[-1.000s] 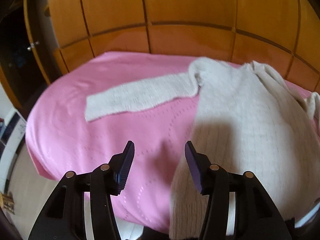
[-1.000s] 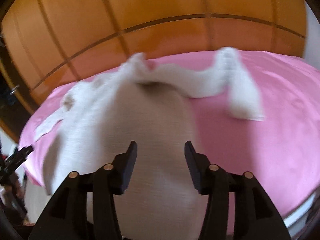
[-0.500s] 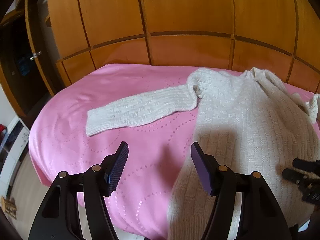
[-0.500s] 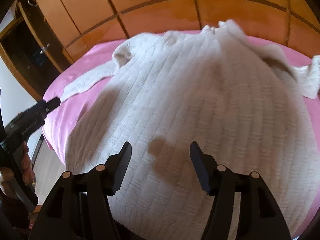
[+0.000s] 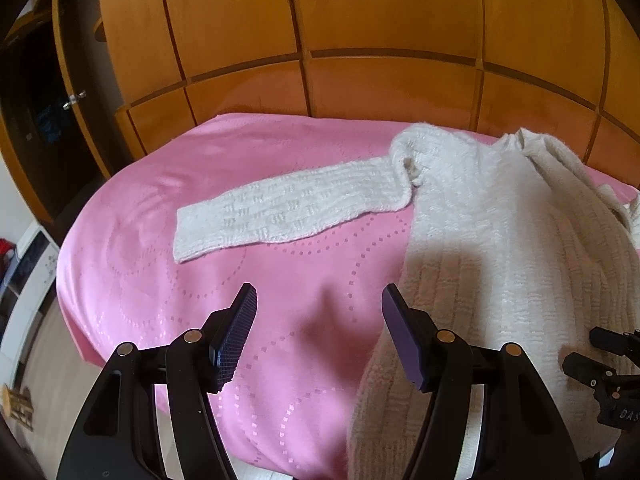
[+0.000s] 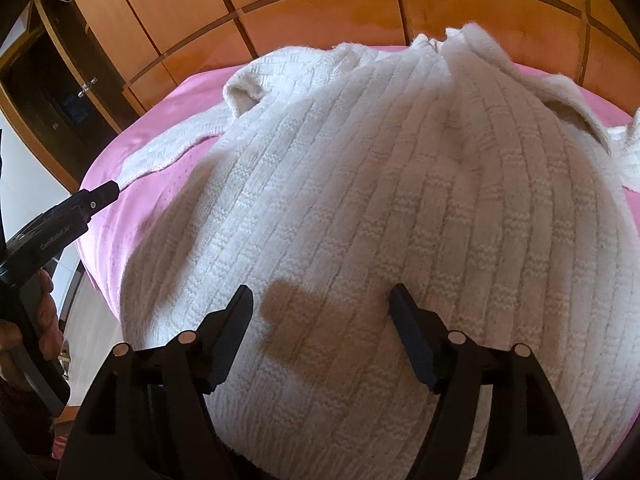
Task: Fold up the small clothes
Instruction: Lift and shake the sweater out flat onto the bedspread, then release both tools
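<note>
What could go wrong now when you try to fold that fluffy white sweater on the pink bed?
1. The sweater hangs over the near edge of the pink bedspread, so a tug might drag it off.
2. The sleeve lies stretched far out to the side and the other is bunched, so the fold may turn out lopsided.
3. Both tools, left and right, are open and hold nothing; pinching might also grab the bedspread.

sweater on bedspread | sleeve extends left | panelling behind

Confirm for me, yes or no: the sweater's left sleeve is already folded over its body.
No, the sleeve lies stretched out flat on the pink bedspread, away from the sweater body.
</note>
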`<state>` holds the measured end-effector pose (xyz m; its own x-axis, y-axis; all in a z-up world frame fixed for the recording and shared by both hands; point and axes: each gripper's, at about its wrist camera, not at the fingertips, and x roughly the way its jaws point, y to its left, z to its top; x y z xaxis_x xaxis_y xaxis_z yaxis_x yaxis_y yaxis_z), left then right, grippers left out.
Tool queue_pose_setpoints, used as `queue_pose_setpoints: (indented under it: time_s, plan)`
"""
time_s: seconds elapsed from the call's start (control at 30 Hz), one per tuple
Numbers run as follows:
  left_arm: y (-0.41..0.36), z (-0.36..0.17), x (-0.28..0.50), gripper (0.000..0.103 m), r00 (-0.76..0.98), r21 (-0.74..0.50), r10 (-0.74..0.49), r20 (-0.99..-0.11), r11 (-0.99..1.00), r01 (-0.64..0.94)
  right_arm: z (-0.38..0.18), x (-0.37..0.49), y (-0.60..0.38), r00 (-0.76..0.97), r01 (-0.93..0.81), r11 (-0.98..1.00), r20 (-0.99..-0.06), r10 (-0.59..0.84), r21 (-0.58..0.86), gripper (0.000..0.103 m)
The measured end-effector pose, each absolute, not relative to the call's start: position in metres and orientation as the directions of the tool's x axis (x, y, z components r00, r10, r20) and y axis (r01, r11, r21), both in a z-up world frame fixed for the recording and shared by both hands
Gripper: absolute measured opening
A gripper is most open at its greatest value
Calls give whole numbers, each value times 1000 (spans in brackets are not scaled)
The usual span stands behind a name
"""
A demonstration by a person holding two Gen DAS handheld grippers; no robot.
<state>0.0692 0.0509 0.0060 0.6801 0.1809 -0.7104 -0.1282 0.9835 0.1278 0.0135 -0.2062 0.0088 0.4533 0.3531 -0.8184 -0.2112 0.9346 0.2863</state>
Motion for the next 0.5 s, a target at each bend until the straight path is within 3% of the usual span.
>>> queue_pose_setpoints:
  time_s: [0.27,0.33,0.5]
  plan:
    - [59,-5,77,64,651,133,194,-734,981,-141,7,14,-205,455,-226,931,-814,360,286,77]
    - [67,-8,81,76,645,147,209,-735,978,-150,6,15,-204,456,-232,930,-813,362,284,80]
    - [128,-6,98,78,629,97,263,-731,953,-286,5,16,-202,457,-241,930,-813,362,278,83]
